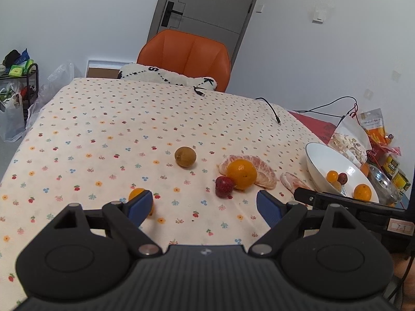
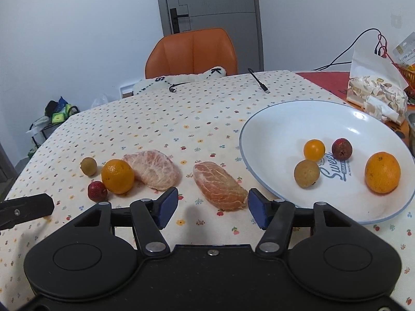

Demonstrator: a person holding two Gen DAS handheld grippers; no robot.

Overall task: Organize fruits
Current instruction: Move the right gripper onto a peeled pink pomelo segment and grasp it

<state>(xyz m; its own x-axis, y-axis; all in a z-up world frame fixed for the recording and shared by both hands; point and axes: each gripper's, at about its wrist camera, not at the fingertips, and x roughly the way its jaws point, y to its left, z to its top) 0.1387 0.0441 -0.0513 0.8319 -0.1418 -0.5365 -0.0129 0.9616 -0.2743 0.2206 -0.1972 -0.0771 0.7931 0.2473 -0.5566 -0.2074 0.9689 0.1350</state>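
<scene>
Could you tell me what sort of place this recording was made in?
Most likely a room in a home: a table under a floral tablecloth, an orange chair before a grey door, and a white bowl holding fruit.

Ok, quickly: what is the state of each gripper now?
Left gripper: open, holding nothing.
Right gripper: open, holding nothing.
</scene>
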